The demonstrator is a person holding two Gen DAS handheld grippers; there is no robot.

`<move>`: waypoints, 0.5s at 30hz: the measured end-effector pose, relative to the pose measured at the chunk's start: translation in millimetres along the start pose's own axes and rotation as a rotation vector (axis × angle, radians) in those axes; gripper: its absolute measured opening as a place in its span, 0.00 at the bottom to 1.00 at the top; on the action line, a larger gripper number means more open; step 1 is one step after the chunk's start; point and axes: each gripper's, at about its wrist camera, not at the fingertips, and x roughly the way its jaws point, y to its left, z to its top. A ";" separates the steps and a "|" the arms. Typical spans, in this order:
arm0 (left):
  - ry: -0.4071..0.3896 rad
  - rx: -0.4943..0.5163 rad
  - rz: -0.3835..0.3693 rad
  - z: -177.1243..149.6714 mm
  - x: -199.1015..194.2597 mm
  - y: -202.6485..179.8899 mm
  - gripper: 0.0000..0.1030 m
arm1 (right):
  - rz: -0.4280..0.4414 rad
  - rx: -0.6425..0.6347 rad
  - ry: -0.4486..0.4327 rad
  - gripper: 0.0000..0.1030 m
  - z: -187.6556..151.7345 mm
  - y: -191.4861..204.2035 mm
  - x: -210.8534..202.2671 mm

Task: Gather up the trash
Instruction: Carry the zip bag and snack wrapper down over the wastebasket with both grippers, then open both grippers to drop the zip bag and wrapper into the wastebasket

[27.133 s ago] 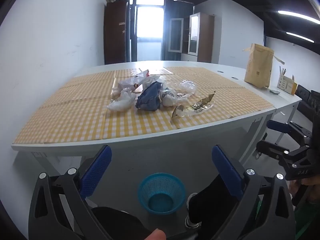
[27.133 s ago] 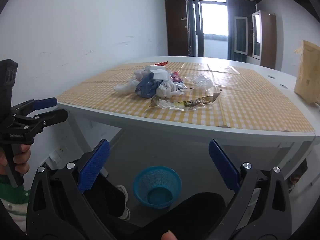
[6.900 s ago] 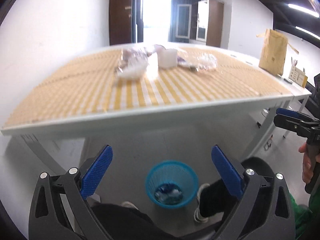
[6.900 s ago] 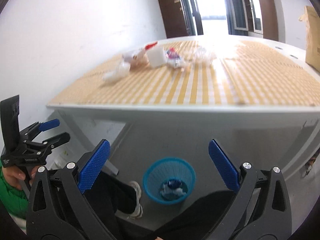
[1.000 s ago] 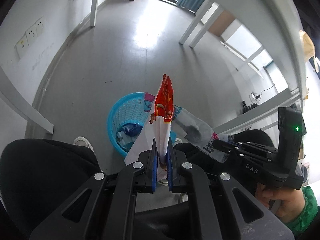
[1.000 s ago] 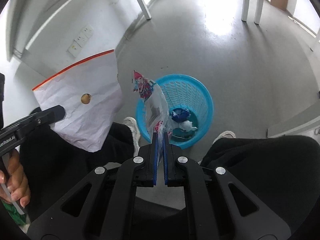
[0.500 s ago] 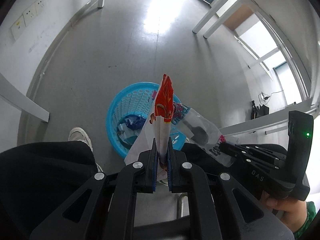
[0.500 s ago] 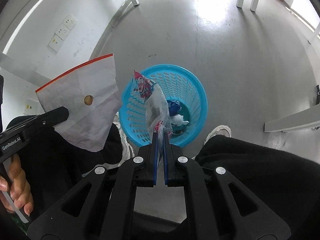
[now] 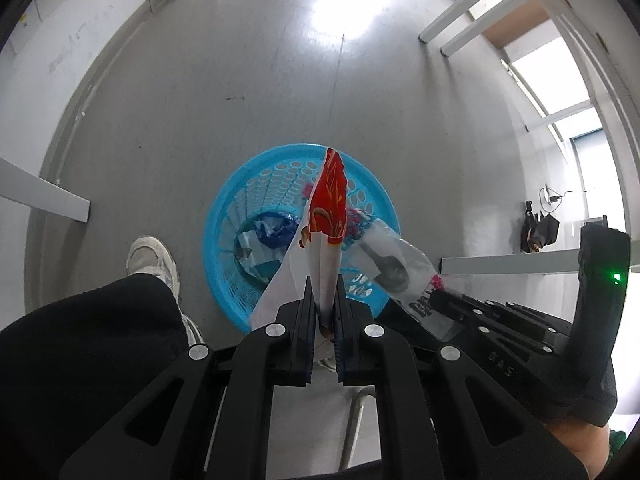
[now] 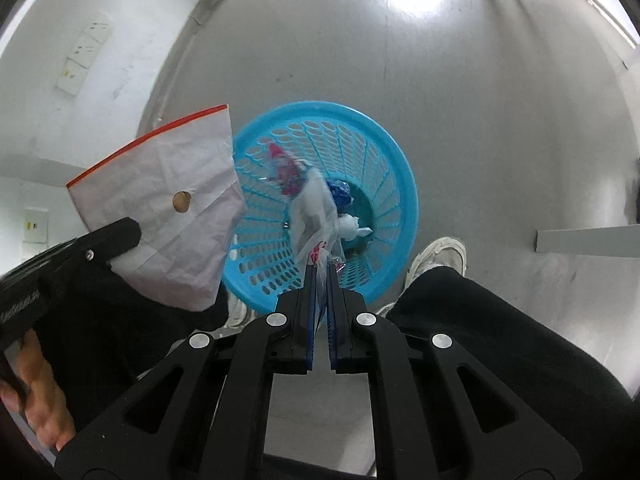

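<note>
Floor [image 9: 224, 92]: I see grey floor under both cameras, with one blue basket standing on it.
Blue basket [image 10: 384, 148]: one round perforated plastic wastebasket, open top. In my right view it fills the centre; in my left view [image 9: 240, 208] it sits at centre too.
Basket contents: I count one blue crumpled wrapper [image 10: 340, 194] and one white crumpled piece [image 10: 352, 226] on the bottom; in the left view a clear bit lies beside the blue one, and I cannot tell what it is.
Legs: black trousers [image 10: 500, 344] at the lower edge of both views, one white shoe [image 10: 444, 254] at 4 o'clock of the basket in the right view, one [image 9: 154, 258] at 8 o'clock in the left view.
White paper bag [image 10: 168, 200]: one, red strip along its mouth, one round hole in its face. My left gripper [image 9: 322, 294] is pinched tight on its lower end. Seen edge-on in the left view [image 9: 326, 240], its long axis runs toward 12 o'clock, over the basket's near rim.
Clear plastic wrapper [image 10: 310, 208]: one, with red and pink print. My right gripper [image 10: 320, 280] is clamped on its near end; its long axis points to 11 o'clock, the far end hanging over the basket's opening.
</note>
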 end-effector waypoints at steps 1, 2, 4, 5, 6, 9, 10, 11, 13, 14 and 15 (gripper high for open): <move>0.007 0.001 0.008 2.6 5.1 -1.7 0.07 | -0.013 0.006 0.006 0.04 3.0 -3.0 4.6; 0.012 0.001 0.012 5.4 9.9 -1.7 0.07 | -0.019 0.009 0.014 0.05 5.6 -3.9 8.9; 0.026 -0.003 0.022 10.1 20.1 -1.8 0.07 | -0.021 0.019 0.039 0.04 11.3 -5.7 19.9; 0.039 -0.009 0.025 14.0 26.6 -1.9 0.07 | -0.021 0.024 0.049 0.04 13.0 -6.5 24.0; 0.048 -0.016 0.025 17.2 31.2 -1.4 0.07 | -0.018 0.031 0.060 0.05 15.0 -7.9 28.7; 0.070 -0.045 0.024 26.8 43.5 3.9 0.07 | -0.010 0.068 0.091 0.05 21.5 -15.8 43.0; 0.072 -0.051 0.028 29.1 46.4 5.2 0.07 | -0.013 0.080 0.098 0.04 23.5 -18.6 47.0; 0.076 -0.054 0.036 31.1 50.2 6.2 0.07 | -0.022 0.083 0.100 0.05 25.8 -21.0 49.7; 0.085 -0.065 0.053 33.4 55.7 7.9 0.07 | -0.038 0.088 0.106 0.04 28.8 -22.9 55.5; 0.089 -0.069 0.057 34.4 57.5 8.5 0.07 | -0.039 0.093 0.109 0.05 30.2 -22.5 58.3; 0.092 -0.072 0.056 35.1 58.6 8.8 0.07 | -0.042 0.098 0.113 0.05 30.7 -23.0 60.3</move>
